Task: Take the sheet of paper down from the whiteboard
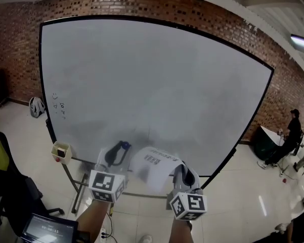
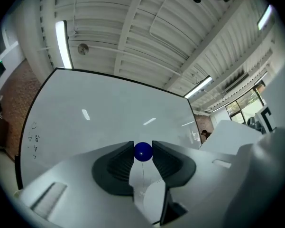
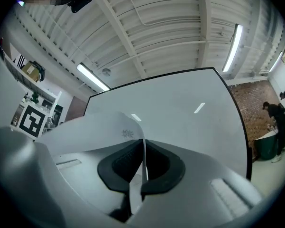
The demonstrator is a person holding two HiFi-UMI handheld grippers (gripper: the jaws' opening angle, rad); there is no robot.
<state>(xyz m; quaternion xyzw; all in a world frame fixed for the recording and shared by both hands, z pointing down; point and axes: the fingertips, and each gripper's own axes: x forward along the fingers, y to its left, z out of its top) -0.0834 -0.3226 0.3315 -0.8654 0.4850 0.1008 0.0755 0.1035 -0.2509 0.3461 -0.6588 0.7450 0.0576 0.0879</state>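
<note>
The white sheet of paper [image 1: 150,167] with dark print hangs curled in front of the whiteboard's [image 1: 152,85] lower edge, off its surface. My right gripper [image 1: 181,170] is shut on the sheet's right edge; in the right gripper view the paper [image 3: 99,127] runs pinched between the closed jaws of that gripper [image 3: 143,148]. My left gripper [image 1: 122,147] is just left of the sheet, shut on a small blue round magnet [image 2: 142,151] that sits between its pads [image 2: 121,160]. The whiteboard [image 2: 109,113] fills the background there.
A small yellowish box [image 1: 61,152] hangs at the board's lower left corner, with small scribbles [image 1: 58,105] above it. A dark chair and a screen [image 1: 45,229] are at lower left. A person [image 1: 292,130] stands by a table far right. A brick wall lies behind.
</note>
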